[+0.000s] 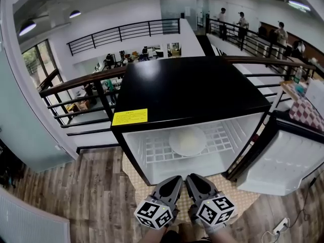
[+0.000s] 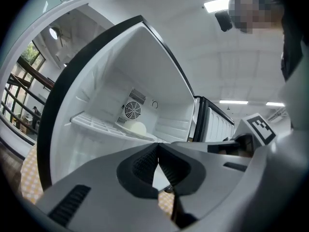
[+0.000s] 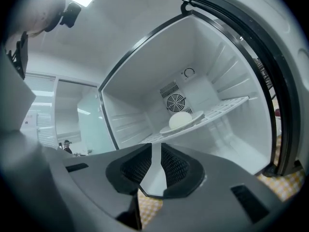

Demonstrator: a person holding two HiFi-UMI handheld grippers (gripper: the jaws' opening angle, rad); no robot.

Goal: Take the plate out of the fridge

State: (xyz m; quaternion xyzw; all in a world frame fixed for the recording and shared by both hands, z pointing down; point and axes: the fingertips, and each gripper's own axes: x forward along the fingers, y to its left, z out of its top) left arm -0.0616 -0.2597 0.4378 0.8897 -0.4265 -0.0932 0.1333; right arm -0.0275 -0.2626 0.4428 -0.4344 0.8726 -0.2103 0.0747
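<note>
A white plate (image 1: 187, 140) lies on the wire shelf (image 1: 157, 151) inside the open black mini fridge (image 1: 192, 85), with a pale round lump on it. The left gripper view has the plate (image 2: 137, 128) deep inside by the fan, and the right gripper view has the plate (image 3: 197, 118) on the shelf edge. My left gripper (image 1: 175, 179) and right gripper (image 1: 192, 178) hover side by side just in front of the fridge opening, below the shelf. Both point at the fridge and are shut on nothing, as the left gripper (image 2: 158, 146) and right gripper (image 3: 156, 151) views show.
The fridge door (image 1: 283, 161) stands swung open to the right. A checked mat (image 1: 238, 196) lies under the fridge on the wood floor. A railing (image 1: 81, 85) runs behind it. A power strip (image 1: 278, 227) lies at bottom right, and a table with checked cloth (image 1: 309, 113) stands far right.
</note>
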